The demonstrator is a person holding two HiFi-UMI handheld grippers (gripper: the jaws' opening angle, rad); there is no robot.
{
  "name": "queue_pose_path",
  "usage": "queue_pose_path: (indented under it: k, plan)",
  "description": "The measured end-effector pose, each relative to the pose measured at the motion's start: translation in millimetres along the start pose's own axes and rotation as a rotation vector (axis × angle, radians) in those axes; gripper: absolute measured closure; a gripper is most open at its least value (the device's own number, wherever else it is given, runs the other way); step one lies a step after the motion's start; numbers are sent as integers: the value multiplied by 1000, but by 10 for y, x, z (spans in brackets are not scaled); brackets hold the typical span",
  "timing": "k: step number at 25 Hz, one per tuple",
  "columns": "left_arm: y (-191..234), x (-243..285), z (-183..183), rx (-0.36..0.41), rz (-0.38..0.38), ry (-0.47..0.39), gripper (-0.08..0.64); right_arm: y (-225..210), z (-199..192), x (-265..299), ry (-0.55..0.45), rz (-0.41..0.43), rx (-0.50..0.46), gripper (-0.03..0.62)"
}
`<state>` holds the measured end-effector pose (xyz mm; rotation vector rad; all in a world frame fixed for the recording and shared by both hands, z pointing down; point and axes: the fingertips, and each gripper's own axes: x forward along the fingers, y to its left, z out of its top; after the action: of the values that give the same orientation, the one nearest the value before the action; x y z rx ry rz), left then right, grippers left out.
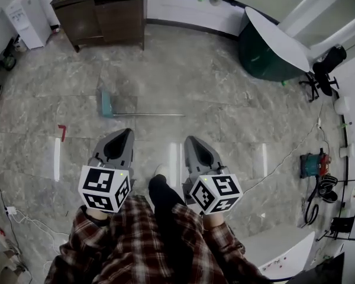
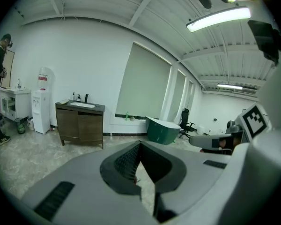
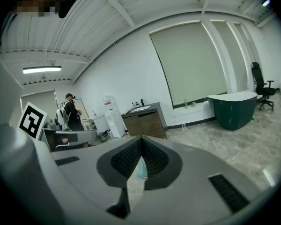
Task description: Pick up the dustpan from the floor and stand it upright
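both grippers are closed and hold nothing. the left gripper (image 1: 126,134) has its jaws meeting at the tips, and the right gripper (image 1: 193,141) is the same, pads together. i hold them side by side, low in front of me, pointing ahead over the grey marbled floor (image 1: 225,93).

the dustpan (image 1: 106,103) lies on that floor ahead of my left gripper, apart from both. its long axis runs left to right across the head view. the pan end sits at the left and the handle (image 1: 157,115) points right, ending ahead of the gap between my grippers. the pan shows as a narrow teal shape with a paler edge, and the handle is a thin, straight, silvery rod lying flat. in the right gripper view a sliver of teal shows through the slit below the closed jaw tips.
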<state>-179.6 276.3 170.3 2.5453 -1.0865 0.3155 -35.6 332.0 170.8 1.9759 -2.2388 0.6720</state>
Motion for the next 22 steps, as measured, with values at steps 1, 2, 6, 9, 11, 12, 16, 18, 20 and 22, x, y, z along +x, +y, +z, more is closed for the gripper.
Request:
queue_pose_path:
  k: [1,2,6,9,11,12,16,18,20,22]
  plan:
    - [-42,117,68,-4,9,-9,558,-112,71,52,4,11,-6,581]
    - [-74,219,125,-8,19,-17,559,-215,133,101,8,21,-12,581]
    - [-108,501,231,-32,85,-39,559,-570,274,274,28,62,-30,581]
    - [-114,624,189,-50,125,-31,558,-774,262,376,55,83,-23,581]
    - [-67,678,173,-64,150,-19,558,-833,274,449,73,99,-20,581]
    - [-36,711,174,-69,160,-15,559,-858,285,498,80,107,-20,581]
    - [65,890,117,-85,177,7,558,-995,284,746,104,116,-9,581]
    - [139,1009,103,-94,180,19,558,-1044,293,893,116,117,-4,581]
    - [241,1167,147,-101,179,28,558,-1091,341,1076,124,116,0,581]
    - [363,1341,228,-101,173,30,558,-1129,402,1282,129,112,3,581]
